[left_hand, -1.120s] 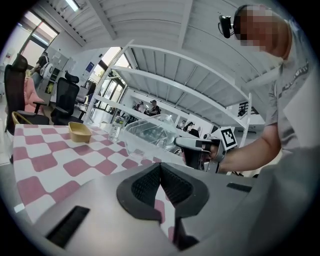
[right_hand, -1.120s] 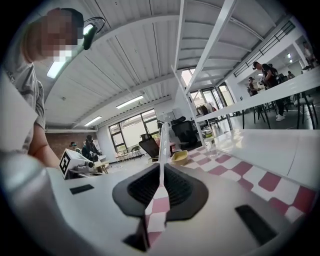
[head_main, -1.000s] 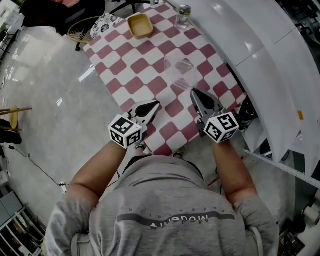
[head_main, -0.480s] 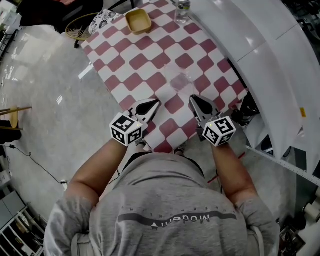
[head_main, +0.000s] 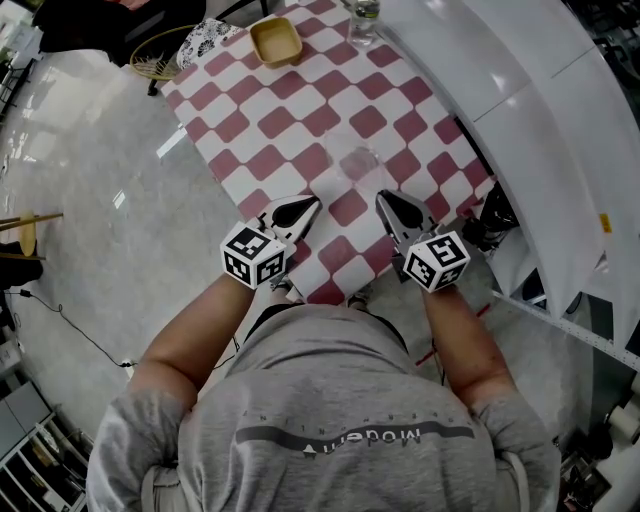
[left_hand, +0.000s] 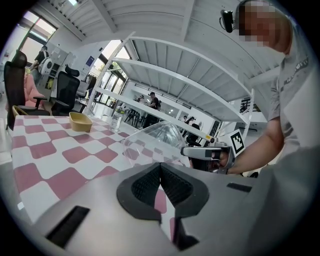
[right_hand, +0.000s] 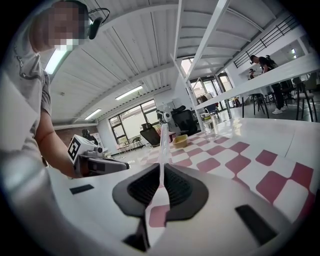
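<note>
Checkered tablecloth (head_main: 300, 110), pink and white, lies spread flat with its near hem at the person's waist. Clear plastic container (head_main: 356, 160) stands on it just beyond the jaws; yellow tray (head_main: 278, 42) and bottle (head_main: 365, 14) sit at the far end. Left gripper (head_main: 306, 206) and right gripper (head_main: 386, 198) both have jaws pressed together on the near hem, and the right shows a fold standing up between them.

Risk: any tug or lift would likely tip or slide the light container. The thin bite could also slip.

The left bite is hard to read, only a cloth sliver below the jaws. The container outline is faint, and the bottle is cut off at the frame top.
</note>
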